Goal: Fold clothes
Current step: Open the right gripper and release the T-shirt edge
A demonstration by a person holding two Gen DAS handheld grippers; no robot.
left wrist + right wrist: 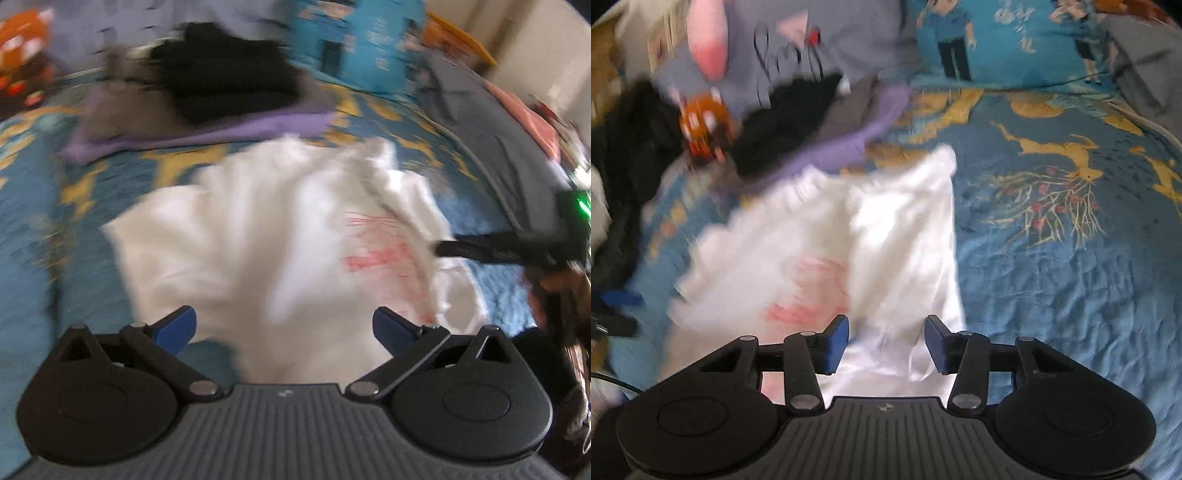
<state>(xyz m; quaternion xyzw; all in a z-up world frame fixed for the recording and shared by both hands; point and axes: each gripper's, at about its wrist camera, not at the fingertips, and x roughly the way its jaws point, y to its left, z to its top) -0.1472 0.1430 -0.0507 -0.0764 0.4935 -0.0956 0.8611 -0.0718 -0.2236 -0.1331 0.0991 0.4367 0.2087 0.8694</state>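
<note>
White garment (258,240) on blue bedspread (44,229), between wide-spread left tool (284,328) fingers, folded stack (207,107) beyond.

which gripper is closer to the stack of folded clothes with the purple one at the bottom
Left, though not by much. The left gripper hangs over the white shirt with the stack straight ahead beyond it. The right gripper sits at the shirt's opposite side, the stack farther away diagonally.

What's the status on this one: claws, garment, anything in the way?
Left claw open, empty. Right claw open over the white cloth garment with red print, not gripping. Garment crumpled on the blue patterned bedspread. Folded purple-and-black clothes pile behind, clear.
</note>
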